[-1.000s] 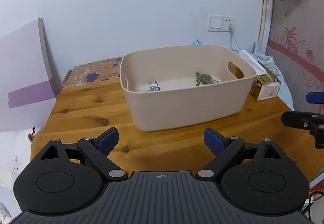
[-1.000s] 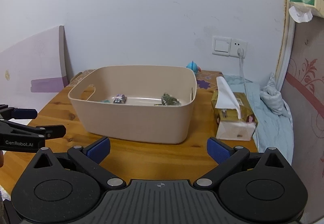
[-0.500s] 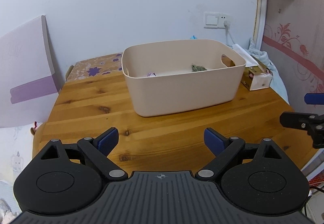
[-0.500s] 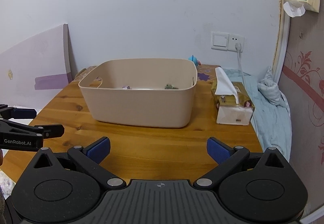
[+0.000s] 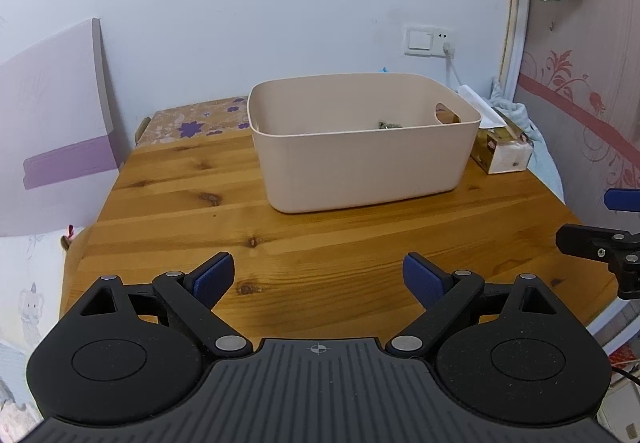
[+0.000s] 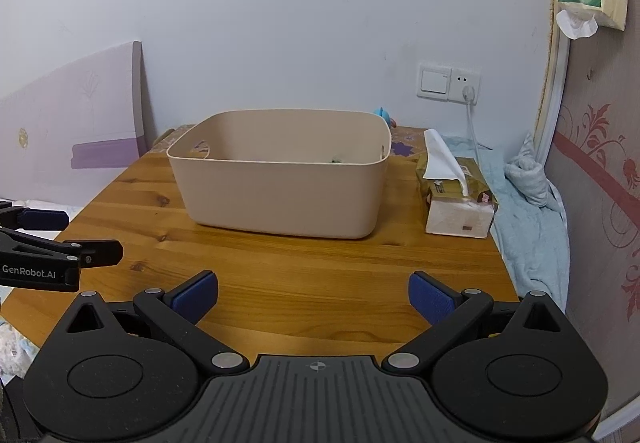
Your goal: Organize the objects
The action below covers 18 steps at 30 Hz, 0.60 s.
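A beige plastic bin (image 5: 360,163) stands on the wooden table (image 5: 320,243); it also shows in the right wrist view (image 6: 280,195). A small greenish object (image 5: 386,125) peeks over its rim; the other contents are hidden by the wall. My left gripper (image 5: 318,281) is open and empty, back over the table's near edge. My right gripper (image 6: 314,297) is open and empty, also well short of the bin. Each gripper shows at the edge of the other's view.
A tissue box (image 6: 456,199) sits to the right of the bin. A blue cloth (image 6: 528,203) lies beyond the table's right edge. A purple-and-white panel (image 5: 52,131) leans on the wall at left. A wall socket with a cable (image 6: 466,87) is behind.
Both grippers have pulled back and lower from the bin, so it looks smaller and its inside is mostly hidden. Both stay open.
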Motion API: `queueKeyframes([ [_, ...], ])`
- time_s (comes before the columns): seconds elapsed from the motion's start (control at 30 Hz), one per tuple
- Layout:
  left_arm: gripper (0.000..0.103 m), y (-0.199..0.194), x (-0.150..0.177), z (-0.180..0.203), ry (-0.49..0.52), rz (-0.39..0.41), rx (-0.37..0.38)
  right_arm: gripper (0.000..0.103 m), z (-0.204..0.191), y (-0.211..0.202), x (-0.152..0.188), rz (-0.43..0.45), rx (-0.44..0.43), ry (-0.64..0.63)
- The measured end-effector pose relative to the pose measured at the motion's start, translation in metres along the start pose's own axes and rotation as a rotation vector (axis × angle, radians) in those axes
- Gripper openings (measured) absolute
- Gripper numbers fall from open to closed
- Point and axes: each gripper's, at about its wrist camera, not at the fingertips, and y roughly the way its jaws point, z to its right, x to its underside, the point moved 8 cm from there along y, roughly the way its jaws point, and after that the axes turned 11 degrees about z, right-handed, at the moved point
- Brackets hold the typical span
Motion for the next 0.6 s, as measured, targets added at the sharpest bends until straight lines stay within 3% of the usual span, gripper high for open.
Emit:
queueKeyframes([
  [0.6, 0.093, 0.0002, 0.0025, -0.0037, -0.007, -0.004, -0.008, 0.103, -0.0006, -0.0020, -0.0035, -0.011, 0.005, -0.012],
])
